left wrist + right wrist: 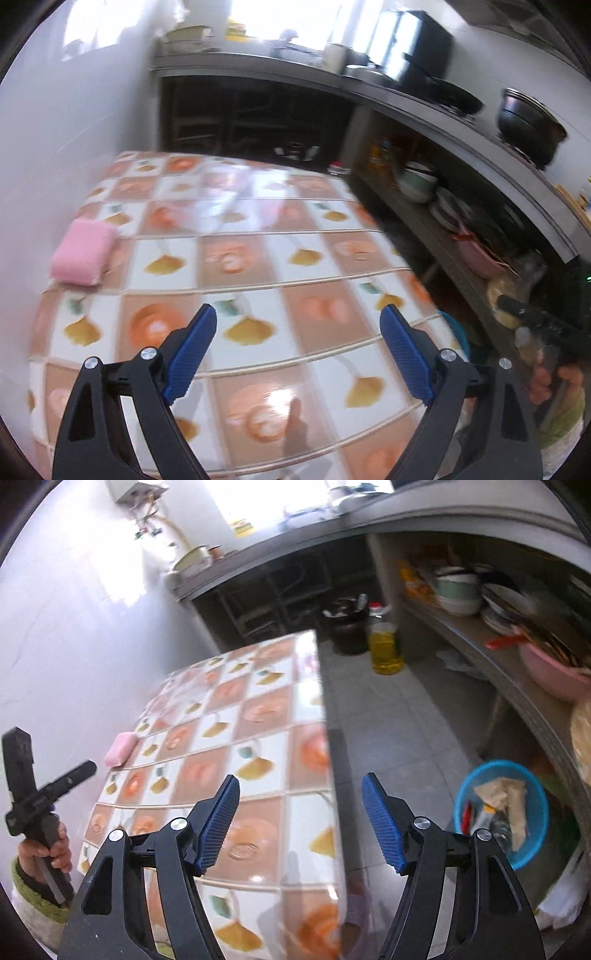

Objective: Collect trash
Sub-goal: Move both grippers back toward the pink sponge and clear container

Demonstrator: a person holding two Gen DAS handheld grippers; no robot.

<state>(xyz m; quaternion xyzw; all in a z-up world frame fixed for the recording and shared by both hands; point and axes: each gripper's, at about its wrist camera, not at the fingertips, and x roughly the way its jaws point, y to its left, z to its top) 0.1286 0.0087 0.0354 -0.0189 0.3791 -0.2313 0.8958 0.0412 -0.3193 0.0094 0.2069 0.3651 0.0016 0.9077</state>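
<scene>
My left gripper [298,319] hangs open above the table [258,258], which has a fruit-patterned cover; nothing is between its blue pads. My right gripper [301,788] is open and empty too, over the table's right edge [325,738]. A blue bin [535,849] stands on the floor at the right, below the shelf, with crumpled paper [506,801] and other scraps inside; its rim [458,328] peeks past the table in the left wrist view. A pink sponge [83,253] [120,747] lies at the table's left edge by the wall. No loose trash shows on the table.
A bottle of yellow oil [386,648] and a dark pot [349,627] stand on the floor beyond the table. The shelf at the right holds bowls and a pink basin [554,675]. A black pot [528,125] sits on the counter. A hand [44,849] grips the other tool.
</scene>
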